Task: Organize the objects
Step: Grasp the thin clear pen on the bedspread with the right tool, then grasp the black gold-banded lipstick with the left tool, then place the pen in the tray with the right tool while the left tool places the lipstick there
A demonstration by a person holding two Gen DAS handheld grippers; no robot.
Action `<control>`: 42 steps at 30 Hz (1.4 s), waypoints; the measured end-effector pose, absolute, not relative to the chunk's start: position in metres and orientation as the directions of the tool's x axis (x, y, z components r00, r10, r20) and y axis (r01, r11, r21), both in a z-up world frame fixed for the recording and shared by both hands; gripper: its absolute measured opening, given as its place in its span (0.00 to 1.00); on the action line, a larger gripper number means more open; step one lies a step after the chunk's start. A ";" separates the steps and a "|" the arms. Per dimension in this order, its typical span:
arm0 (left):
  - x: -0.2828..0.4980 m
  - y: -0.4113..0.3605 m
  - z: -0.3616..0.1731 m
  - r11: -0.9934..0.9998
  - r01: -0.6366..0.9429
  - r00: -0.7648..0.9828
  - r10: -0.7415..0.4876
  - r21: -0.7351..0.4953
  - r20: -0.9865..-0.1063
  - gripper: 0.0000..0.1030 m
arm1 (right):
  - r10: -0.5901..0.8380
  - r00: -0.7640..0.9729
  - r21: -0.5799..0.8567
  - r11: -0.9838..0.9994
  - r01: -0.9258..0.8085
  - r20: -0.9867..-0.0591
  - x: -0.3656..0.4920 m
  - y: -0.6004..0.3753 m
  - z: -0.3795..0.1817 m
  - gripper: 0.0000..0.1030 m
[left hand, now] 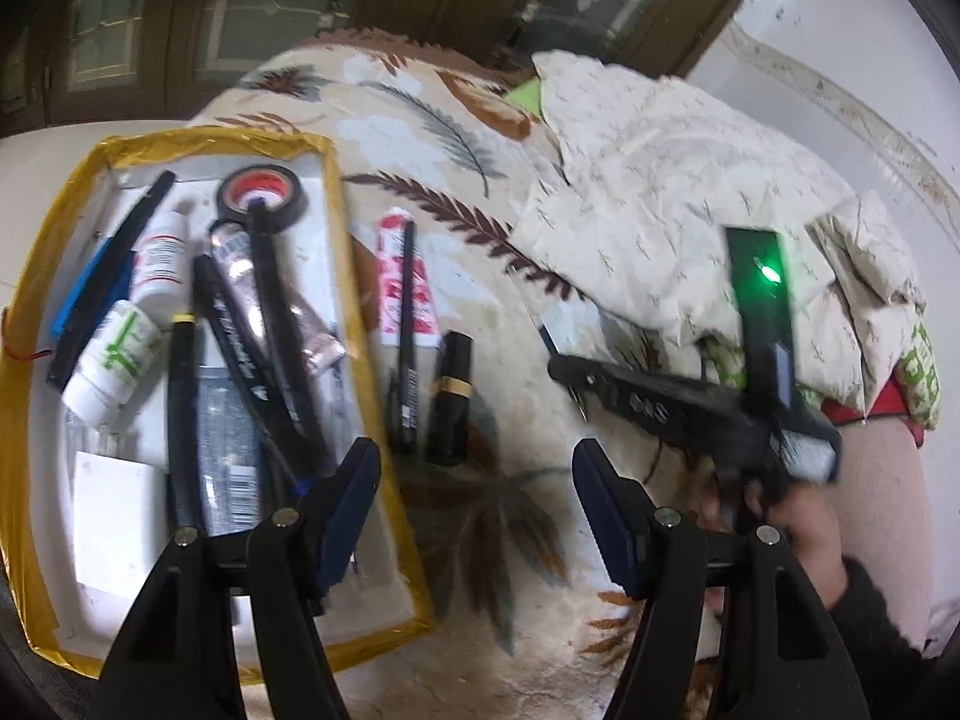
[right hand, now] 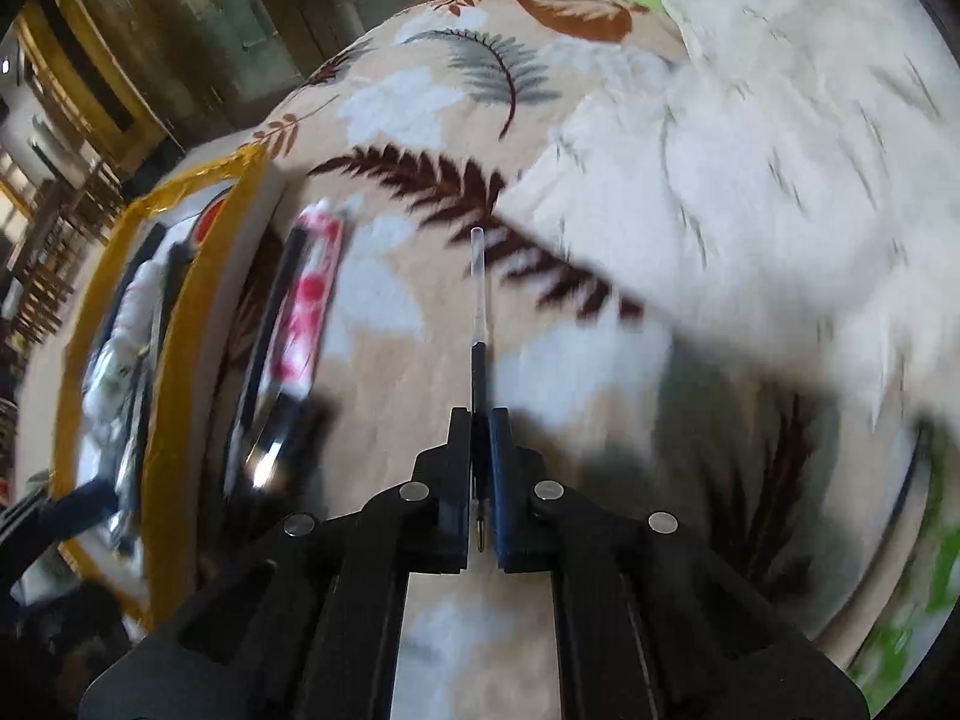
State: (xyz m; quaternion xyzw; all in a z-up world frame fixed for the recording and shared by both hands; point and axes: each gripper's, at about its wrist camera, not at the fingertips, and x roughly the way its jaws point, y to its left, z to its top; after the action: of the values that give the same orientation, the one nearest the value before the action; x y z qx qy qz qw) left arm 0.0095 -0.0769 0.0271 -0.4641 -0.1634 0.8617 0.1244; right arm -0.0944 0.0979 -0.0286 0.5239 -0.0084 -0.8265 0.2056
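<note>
My right gripper (right hand: 479, 420) is shut on a thin pen refill (right hand: 480, 312), a clear tube with dark ink that sticks out forward over the leaf-print blanket (right hand: 420, 120). In the left wrist view the right gripper (left hand: 555, 363) shows side-on, held by a hand (left hand: 804, 534). My left gripper (left hand: 474, 468) stands open with nothing between its fingers, over the right rim of the yellow-taped tray (left hand: 339, 228). On the blanket beside the tray lie a pink tube (left hand: 399, 282), a black pen (left hand: 408, 348) and a black lipstick (left hand: 450, 396).
The tray holds several pens, small tubes and bottles, a black tape roll (left hand: 261, 198) and a white card (left hand: 117, 516). A crumpled white quilt (left hand: 690, 192) covers the right of the bed. Dark wooden cabinets (left hand: 240, 12) stand behind.
</note>
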 end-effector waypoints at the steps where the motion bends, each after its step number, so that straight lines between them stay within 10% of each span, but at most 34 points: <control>1: 0.008 -0.073 0.027 -0.917 -0.074 -0.528 0.370 -0.393 -0.764 0.65 | -0.365 -0.366 0.254 -0.914 0.316 -0.856 -0.086 0.103 -0.028 0.05; 28: -0.071 -0.028 -0.013 -0.986 -0.122 -0.371 0.152 -0.115 -0.916 0.38 | -0.480 -0.291 0.434 -0.876 0.209 -0.828 -0.037 0.139 -0.045 0.05; 33: -0.069 -0.018 -0.020 -0.990 -0.140 -0.384 0.077 -0.025 -0.920 0.15 | -0.479 -0.288 0.433 -0.876 0.210 -0.829 -0.038 0.139 -0.045 0.05; 42: -0.019 -0.063 -0.002 -0.930 -0.042 -0.336 0.358 -0.366 -0.871 0.15 | -0.502 -0.292 0.461 -0.865 0.200 -0.814 -0.037 0.142 -0.044 0.05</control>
State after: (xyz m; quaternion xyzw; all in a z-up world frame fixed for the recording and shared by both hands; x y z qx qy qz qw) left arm -0.0189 -0.0632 -0.0021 -0.5625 -0.1405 0.8052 0.1244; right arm -0.0366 0.1417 -0.0441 0.5523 -0.1364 -0.7920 0.2215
